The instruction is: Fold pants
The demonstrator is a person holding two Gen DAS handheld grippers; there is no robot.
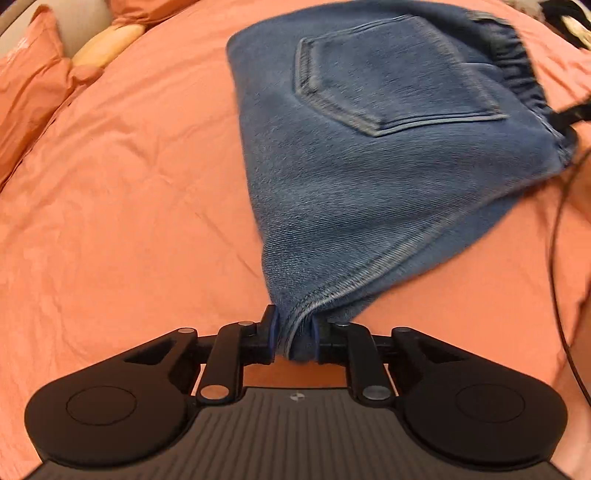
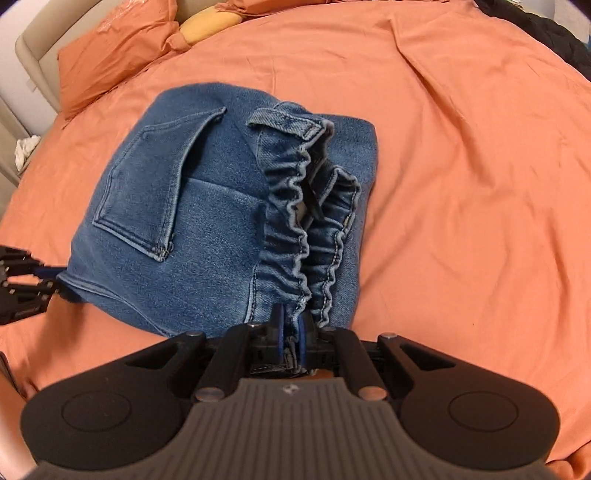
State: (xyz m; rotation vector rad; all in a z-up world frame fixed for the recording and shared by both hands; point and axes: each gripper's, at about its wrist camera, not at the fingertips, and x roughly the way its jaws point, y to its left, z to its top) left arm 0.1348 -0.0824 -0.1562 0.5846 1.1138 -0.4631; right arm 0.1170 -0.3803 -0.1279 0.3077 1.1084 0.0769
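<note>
Blue denim pants [image 1: 369, 147] lie folded into a compact bundle on an orange bedsheet [image 1: 110, 221], back pocket facing up. My left gripper [image 1: 293, 338] is shut on the bundle's near corner, a thick wad of seamed cloth squeezed between its blue pads. In the right wrist view the pants [image 2: 207, 229] show the gathered elastic waistband [image 2: 295, 229] running toward me. My right gripper [image 2: 291, 343] is shut on the near end of that waistband. The left gripper [image 2: 29, 284] shows at the left edge, clamped on the bundle's corner. The right gripper [image 1: 570, 112] peeks in at the right edge of the left wrist view.
Orange pillows [image 2: 110, 55] and a yellow cushion [image 2: 210, 24] sit at the head of the bed, by a beige headboard [image 2: 40, 44]. Dark fabric [image 2: 546, 33] lies at the far right corner. A black cable [image 1: 554, 258] hangs at the right. The bedsheet [image 2: 480, 184] stretches wide to the right.
</note>
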